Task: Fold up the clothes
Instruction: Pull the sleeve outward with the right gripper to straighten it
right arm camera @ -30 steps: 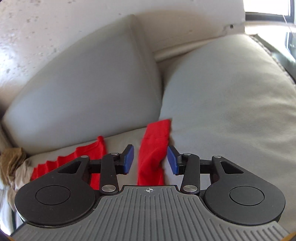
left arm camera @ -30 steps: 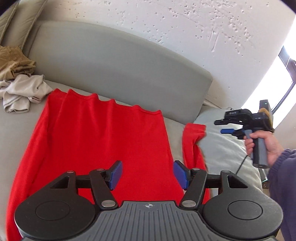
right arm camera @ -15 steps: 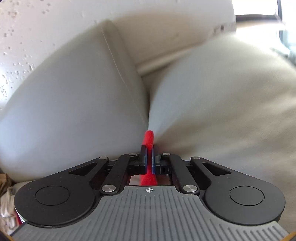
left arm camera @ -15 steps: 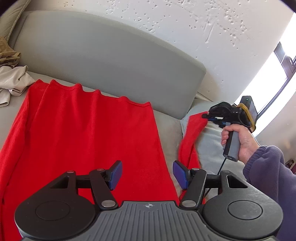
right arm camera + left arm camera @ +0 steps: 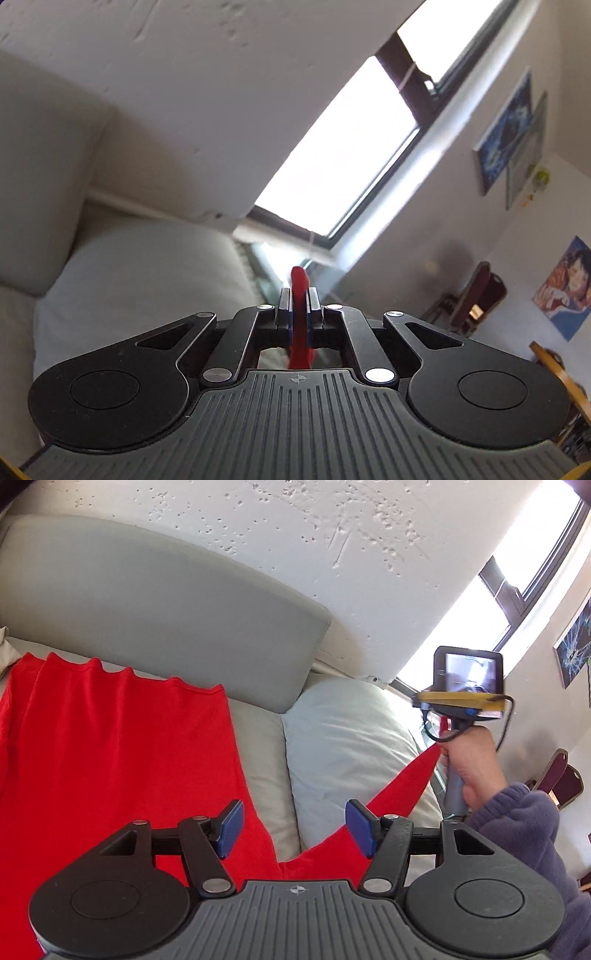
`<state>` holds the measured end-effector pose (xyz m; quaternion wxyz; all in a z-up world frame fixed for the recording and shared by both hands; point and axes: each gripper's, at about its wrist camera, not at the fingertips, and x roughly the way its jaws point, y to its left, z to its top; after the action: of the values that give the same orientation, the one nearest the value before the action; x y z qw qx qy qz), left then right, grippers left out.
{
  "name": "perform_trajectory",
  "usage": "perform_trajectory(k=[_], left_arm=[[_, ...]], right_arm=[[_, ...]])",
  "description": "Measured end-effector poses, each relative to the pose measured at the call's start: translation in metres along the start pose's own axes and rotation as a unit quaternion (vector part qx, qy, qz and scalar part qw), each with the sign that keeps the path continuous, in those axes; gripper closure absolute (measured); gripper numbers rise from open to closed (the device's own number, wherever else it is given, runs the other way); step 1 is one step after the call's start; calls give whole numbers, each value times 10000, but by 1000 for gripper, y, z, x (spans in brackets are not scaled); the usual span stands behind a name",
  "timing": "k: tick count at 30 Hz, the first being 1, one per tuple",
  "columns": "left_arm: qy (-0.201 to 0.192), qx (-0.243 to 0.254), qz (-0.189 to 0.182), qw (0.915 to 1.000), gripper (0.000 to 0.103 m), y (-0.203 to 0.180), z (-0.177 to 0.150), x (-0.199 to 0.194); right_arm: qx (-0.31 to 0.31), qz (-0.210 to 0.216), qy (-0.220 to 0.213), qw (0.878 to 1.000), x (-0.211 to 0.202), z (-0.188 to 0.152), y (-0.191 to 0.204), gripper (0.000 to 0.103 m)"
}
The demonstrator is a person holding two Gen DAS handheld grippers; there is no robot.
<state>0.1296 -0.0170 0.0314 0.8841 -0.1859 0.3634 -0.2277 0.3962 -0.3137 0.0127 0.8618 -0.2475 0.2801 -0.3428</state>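
Garment, red: body lay flat on sofa seat, one sleeve lifted, pinched in right tool. Left tool spread, holding nothing, over hem. Folding barely begun; sleeve fold and body folds remained.

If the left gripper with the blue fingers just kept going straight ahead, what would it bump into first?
Probably the grey sofa seat. The left gripper is open and points at the strip of seat between the red garment and the pale cushion. Depth is hard to judge; the garment's edge lies close by.
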Motion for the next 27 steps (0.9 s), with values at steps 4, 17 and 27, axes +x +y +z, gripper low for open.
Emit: perform_trajectory(k=[4, 17, 27], left_arm=[[27, -126, 158, 9998, 44, 5, -3, -5], [604, -275, -426, 9969, 44, -30, -13, 33], [954, 90, -491, 9942, 44, -64, -26, 65]], right_arm=[[-415, 1197, 618, 9900, 43, 3, 55, 37], [3349, 3078, 1283, 8813, 146, -83, -134, 69], [2771, 4044, 1444, 8596, 197, -104, -92, 92]])
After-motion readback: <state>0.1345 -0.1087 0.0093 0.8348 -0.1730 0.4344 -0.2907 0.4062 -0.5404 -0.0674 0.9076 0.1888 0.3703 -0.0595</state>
